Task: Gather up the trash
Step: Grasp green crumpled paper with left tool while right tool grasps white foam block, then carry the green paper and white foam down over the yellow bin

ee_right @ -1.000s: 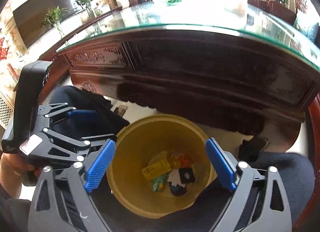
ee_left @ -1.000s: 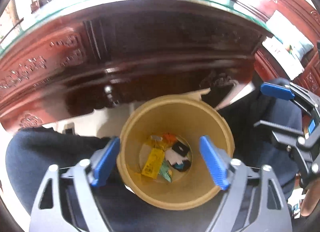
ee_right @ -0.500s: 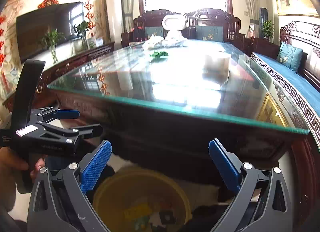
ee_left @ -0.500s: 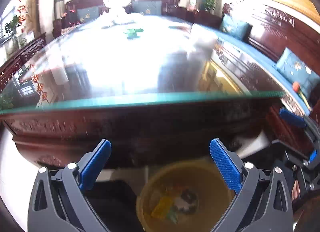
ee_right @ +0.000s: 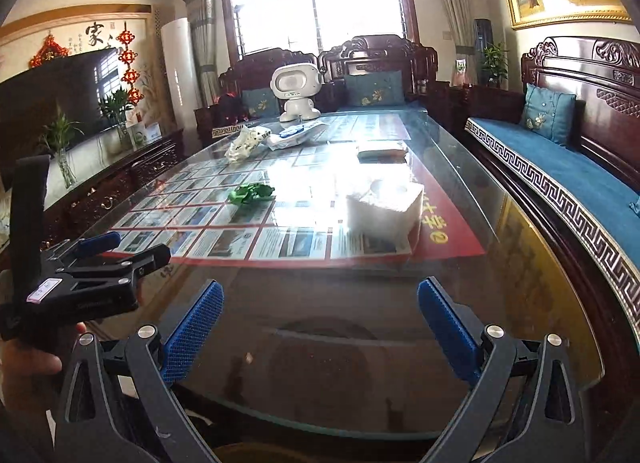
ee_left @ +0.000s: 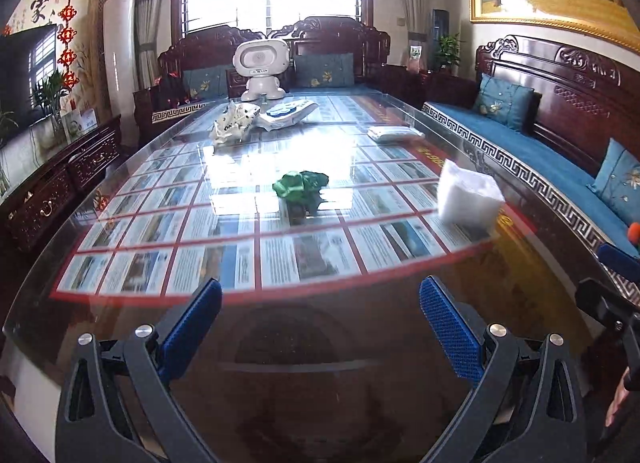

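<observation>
A crumpled green wrapper (ee_left: 301,186) lies mid-table on the glass top; it also shows in the right wrist view (ee_right: 251,193). A crumpled white wrapper (ee_left: 232,124) and a white-blue packet (ee_left: 286,113) lie further back. My left gripper (ee_left: 320,321) is open and empty, held above the table's near end. My right gripper (ee_right: 320,323) is open and empty, beside it. The left gripper (ee_right: 100,259) shows at the left of the right wrist view. The bin's rim barely shows at the bottom edge (ee_right: 256,453).
A white tissue pack (ee_left: 468,197) stands at the right of the glass table (ee_left: 320,343); a flat white pack (ee_left: 394,133) lies behind it. A white toy robot (ee_left: 262,69) stands at the far end. Blue-cushioned wooden benches line the right side (ee_left: 540,151).
Both grippers have risen from above the yellow bin on the floor to above the table top. The bin with its trash has dropped out of view. Both stay open.
</observation>
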Demonstrator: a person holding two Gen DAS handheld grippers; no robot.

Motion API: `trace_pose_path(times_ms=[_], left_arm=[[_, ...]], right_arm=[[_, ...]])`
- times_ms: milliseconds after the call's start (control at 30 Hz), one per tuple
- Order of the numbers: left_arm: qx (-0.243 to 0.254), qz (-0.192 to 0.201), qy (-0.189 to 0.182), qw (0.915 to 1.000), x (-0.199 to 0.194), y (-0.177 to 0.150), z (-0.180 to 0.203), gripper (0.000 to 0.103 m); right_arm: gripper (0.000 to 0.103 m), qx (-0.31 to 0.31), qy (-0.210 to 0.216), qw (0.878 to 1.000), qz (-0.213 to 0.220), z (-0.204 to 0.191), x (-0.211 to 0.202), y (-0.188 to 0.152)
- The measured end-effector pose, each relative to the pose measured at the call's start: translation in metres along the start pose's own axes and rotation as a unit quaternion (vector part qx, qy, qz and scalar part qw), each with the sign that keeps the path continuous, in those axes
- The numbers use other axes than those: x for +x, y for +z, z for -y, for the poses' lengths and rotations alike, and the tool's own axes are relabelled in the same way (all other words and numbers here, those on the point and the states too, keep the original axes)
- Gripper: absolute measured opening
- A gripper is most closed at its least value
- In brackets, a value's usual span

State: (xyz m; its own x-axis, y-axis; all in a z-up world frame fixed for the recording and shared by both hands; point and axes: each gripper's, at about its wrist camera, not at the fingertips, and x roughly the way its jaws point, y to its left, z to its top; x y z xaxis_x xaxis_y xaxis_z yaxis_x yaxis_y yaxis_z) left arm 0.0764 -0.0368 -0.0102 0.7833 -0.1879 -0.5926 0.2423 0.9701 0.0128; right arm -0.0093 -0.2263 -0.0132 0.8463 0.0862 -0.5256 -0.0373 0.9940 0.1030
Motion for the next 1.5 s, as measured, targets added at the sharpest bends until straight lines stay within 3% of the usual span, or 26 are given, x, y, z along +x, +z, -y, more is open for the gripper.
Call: trace_pose_path(times_ms=[100, 300, 400, 567, 833, 967, 1033, 1067, 1167, 1200, 1233, 1267, 1300, 1500], left_arm=[[-0.008, -0.010, 0.010, 0.9999, 0.033, 0.021, -0.007, 0.099], [-0.031, -0.049, -0.009, 0.9983, 0.107, 0.059, -0.021, 0.099], [-0.013, -0.057, 0.002, 0.9983, 0.135, 0.072, -0.020, 0.099], [-0.029, -0.058, -0.001, 0.9979, 0.160, 0.086, -0.033, 0.099], [-0.052, -0.094, -0.012, 0.9942, 0.188, 0.086, -0.045, 0.099], [-0.067, -0.120, -0.009, 0.9905, 0.207, 0.088, -0.053, 0.099], [-0.068, -0.130, -0.003, 0.9892, 0.216, 0.089, -0.055, 0.099], [-0.066, -0.134, -0.001, 0.9889, 0.219, 0.090, -0.055, 0.099], [-0.061, -0.144, -0.005, 0.9877, 0.228, 0.090, -0.054, 0.098], [-0.054, -0.143, -0.003, 0.9883, 0.229, 0.090, -0.052, 0.093], [-0.046, -0.141, -0.001, 0.9889, 0.228, 0.091, -0.049, 0.083], [-0.038, -0.137, 0.001, 0.9898, 0.226, 0.092, -0.046, 0.064], [-0.035, -0.136, 0.002, 0.9901, 0.225, 0.093, -0.045, 0.058], [-0.035, -0.139, -0.029, 0.9893, 0.217, 0.089, -0.041, 0.045]], right_arm=[[0.095, -0.005, -0.021, 1.000, -0.013, 0.009, 0.024, 0.012], [0.094, 0.020, -0.054, 0.997, -0.041, 0.041, 0.069, 0.042], [0.077, 0.030, -0.077, 0.995, -0.054, 0.064, 0.096, 0.058], [0.075, 0.040, -0.109, 0.988, -0.097, 0.089, 0.146, 0.076], [0.075, 0.057, -0.101, 0.978, -0.172, 0.098, 0.204, 0.075], [0.051, 0.062, -0.063, 0.979, -0.182, 0.097, 0.208, 0.074], [0.047, 0.039, -0.067, 0.981, -0.180, 0.090, 0.206, 0.076], [0.041, 0.029, -0.062, 0.981, -0.181, 0.087, 0.204, 0.075], [0.040, 0.013, -0.049, 0.983, -0.178, 0.079, 0.199, 0.072], [0.040, 0.007, -0.050, 0.983, -0.174, 0.078, 0.196, 0.071], [0.040, 0.005, -0.047, 0.984, -0.173, 0.077, 0.194, 0.070], [0.040, 0.006, -0.043, 0.984, -0.174, 0.077, 0.193, 0.069], [0.040, 0.007, -0.038, 0.984, -0.174, 0.077, 0.192, 0.068], [0.040, 0.016, -0.030, 0.984, -0.172, 0.079, 0.185, 0.066]])
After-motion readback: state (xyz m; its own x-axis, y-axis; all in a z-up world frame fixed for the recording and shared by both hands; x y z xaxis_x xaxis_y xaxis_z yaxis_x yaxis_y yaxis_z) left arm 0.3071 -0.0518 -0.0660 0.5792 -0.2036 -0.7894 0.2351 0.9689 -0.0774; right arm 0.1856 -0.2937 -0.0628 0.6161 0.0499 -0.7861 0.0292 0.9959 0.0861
